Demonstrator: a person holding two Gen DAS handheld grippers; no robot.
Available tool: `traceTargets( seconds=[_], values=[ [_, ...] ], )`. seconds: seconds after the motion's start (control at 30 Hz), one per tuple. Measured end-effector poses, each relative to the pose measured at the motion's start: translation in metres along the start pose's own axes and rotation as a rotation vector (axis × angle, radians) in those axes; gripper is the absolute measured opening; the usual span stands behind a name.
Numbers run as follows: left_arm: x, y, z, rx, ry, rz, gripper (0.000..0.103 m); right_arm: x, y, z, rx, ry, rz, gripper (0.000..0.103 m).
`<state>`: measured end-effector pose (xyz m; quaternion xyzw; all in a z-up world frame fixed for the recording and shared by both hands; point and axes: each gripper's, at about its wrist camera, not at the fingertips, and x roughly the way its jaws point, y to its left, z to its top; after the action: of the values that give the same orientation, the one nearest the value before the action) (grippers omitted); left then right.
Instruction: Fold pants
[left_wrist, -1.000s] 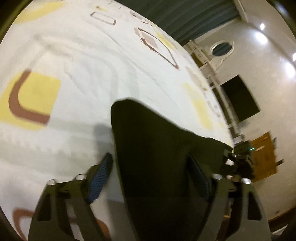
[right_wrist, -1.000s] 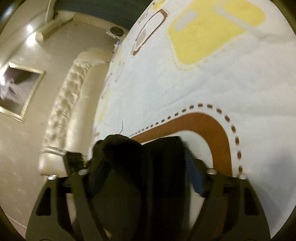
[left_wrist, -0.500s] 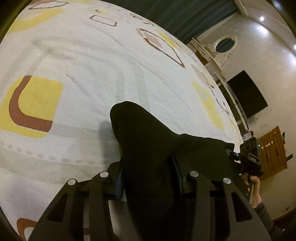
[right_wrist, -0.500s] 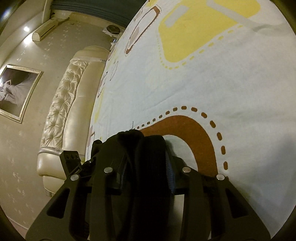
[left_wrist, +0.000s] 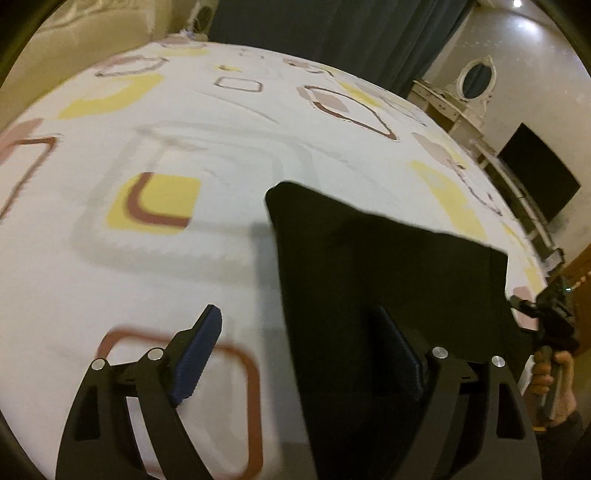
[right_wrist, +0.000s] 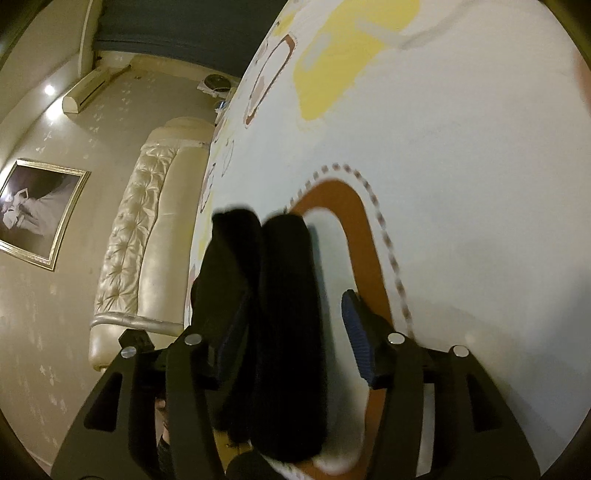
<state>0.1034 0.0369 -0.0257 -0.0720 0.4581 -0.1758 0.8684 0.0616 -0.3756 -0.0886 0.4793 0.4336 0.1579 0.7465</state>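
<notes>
Folded black fabric pants (left_wrist: 376, 280) on patterned white bedspread (left_wrist: 207, 177), wide bare bed beyond, left gripper (left_wrist: 306, 354) just spread apart, angled down, right gripper (right_wrist: 295, 325) opening, pads off pants

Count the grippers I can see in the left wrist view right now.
2: the left gripper in the foreground, open around the black pants' edge, and the right gripper at the far right edge, held in a hand. Its fingertips are hidden.

Black tongs (left_wrist: 301, 354), ribbed blue pads (left_wrist: 195, 360), silver screws, dark sleeve (left_wrist: 574, 430)
</notes>
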Motion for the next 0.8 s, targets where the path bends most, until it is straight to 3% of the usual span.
traceTargets(
  seconds=[0.23, 0.43, 0.67, 0.8],
  values=[
    [-0.049, -0.017, -0.041, -0.025, -0.070, 0.107, 0.083, -0.032, -0.003, -0.051, -0.009, -0.017, -0.036, 0.061],
    [-0.068, -0.043, -0.069, -0.005, -0.057, 0.158, 0.083, -0.054, 0.010, -0.082, -0.039, -0.025, -0.135, 0.073],
    [-0.086, -0.065, -0.088, -0.003, -0.086, 0.170, 0.083, -0.065, 0.050, -0.124, -0.243, -0.068, -0.388, 0.075],
    [-0.088, -0.079, -0.096, 0.024, -0.084, 0.179, 0.083, -0.056, 0.074, -0.145, -0.340, -0.116, -0.480, 0.084]
  ],
)
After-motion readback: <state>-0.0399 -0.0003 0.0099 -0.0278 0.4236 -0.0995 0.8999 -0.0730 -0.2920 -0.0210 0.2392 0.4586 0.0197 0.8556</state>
